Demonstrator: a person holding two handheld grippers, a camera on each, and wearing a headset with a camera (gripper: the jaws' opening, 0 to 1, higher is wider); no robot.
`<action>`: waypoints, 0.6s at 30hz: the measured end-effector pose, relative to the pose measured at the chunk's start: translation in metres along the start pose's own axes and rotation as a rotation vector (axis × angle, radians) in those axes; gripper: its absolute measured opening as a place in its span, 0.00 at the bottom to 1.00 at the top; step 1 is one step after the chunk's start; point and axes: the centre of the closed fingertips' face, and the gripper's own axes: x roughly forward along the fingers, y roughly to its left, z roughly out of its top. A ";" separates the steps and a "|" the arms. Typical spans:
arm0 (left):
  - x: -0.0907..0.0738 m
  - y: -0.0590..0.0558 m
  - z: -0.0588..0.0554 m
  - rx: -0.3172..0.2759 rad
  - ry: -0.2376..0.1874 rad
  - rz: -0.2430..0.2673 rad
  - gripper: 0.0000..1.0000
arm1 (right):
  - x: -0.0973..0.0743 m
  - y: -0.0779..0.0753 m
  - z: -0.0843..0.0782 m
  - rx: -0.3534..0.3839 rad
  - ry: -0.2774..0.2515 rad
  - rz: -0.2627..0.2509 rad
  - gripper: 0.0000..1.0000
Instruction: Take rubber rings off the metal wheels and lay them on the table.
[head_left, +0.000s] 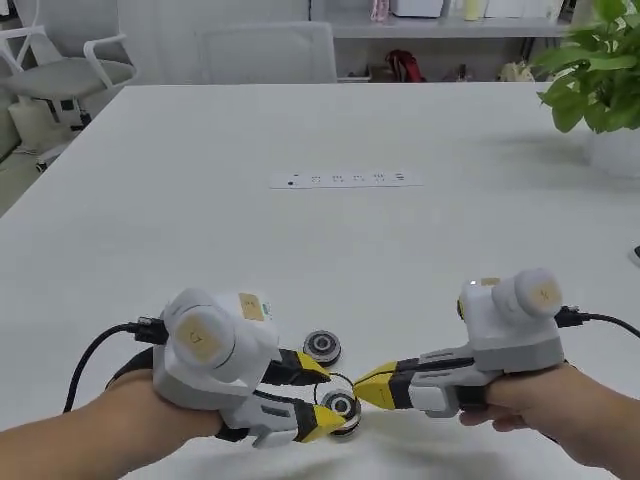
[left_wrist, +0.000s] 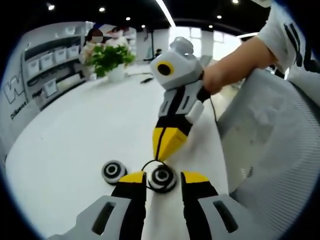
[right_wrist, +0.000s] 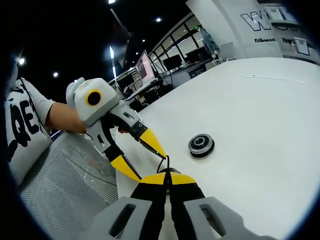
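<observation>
A small metal wheel (head_left: 341, 406) sits between the yellow-tipped jaws of my left gripper (head_left: 320, 394), which is shut on it just above the table; in the left gripper view the wheel (left_wrist: 162, 178) is pinched from both sides. A thin black rubber ring (left_wrist: 147, 168) loops off the wheel's rim. My right gripper (head_left: 368, 385) comes in from the right and is shut on that ring (right_wrist: 166, 161), its tip (left_wrist: 162, 152) almost touching the wheel. A second metal wheel (head_left: 322, 346) with its black ring on lies flat on the table just beyond, also seen as a wheel (right_wrist: 201, 145) in the right gripper view.
The white table (head_left: 340, 250) stretches far ahead, with a flush power strip (head_left: 345, 179) in its middle. A potted plant (head_left: 598, 70) stands at the far right corner. Chairs (head_left: 60, 70) stand beyond the far edge.
</observation>
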 end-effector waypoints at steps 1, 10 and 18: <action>-0.001 0.000 0.000 0.000 -0.001 -0.001 0.29 | 0.000 0.000 0.000 0.000 0.000 0.000 0.00; -0.013 -0.003 0.003 -0.002 -0.017 0.001 0.40 | 0.000 0.002 0.006 -0.005 -0.014 0.006 0.00; -0.026 0.001 0.007 -0.022 -0.046 0.013 0.45 | 0.000 0.005 0.010 -0.008 -0.018 0.014 0.00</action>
